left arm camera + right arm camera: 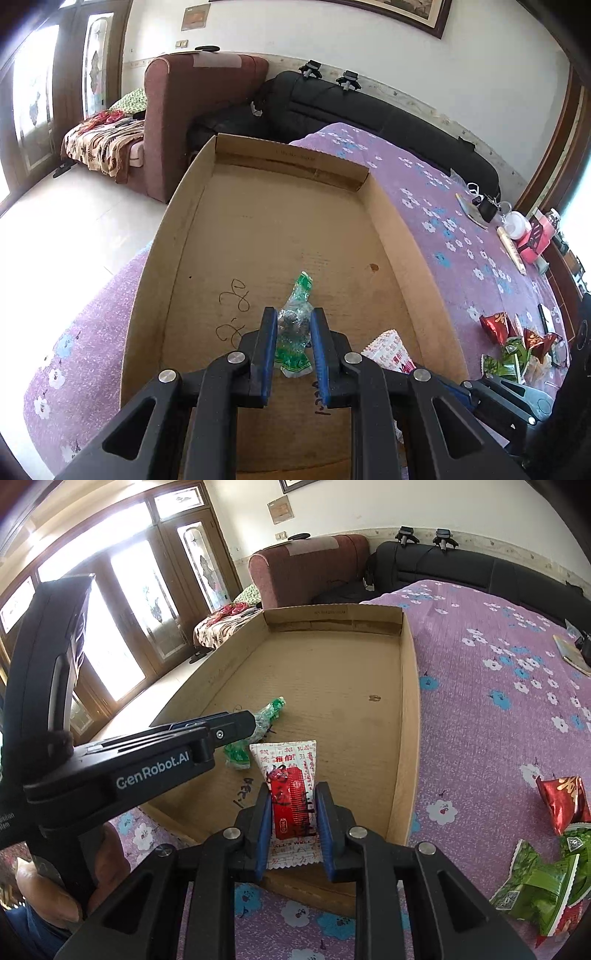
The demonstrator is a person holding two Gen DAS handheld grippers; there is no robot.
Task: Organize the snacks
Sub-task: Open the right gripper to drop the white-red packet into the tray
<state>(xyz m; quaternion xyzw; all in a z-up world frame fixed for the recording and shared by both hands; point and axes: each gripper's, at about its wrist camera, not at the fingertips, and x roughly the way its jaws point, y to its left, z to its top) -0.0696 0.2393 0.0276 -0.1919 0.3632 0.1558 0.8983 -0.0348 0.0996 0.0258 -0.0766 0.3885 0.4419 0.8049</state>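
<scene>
A shallow cardboard tray (402,236) (410,701) lies on a purple flowered cloth. My left gripper (294,317) is shut on a clear and green candy wrapper (295,325), held low over the tray's near end; the wrapper also shows in the right wrist view (266,720). My right gripper (291,794) is shut on a white and red snack packet (291,775) over the tray's near edge; its corner shows in the left wrist view (388,350). Several red and green snack packets (513,343) (554,867) lie on the cloth to the right.
Small items, a white cup (515,225) and a pink box (535,236), sit at the cloth's far right. A black sofa (369,107) and a maroon armchair (192,110) stand behind. A tiled floor (74,229) is to the left.
</scene>
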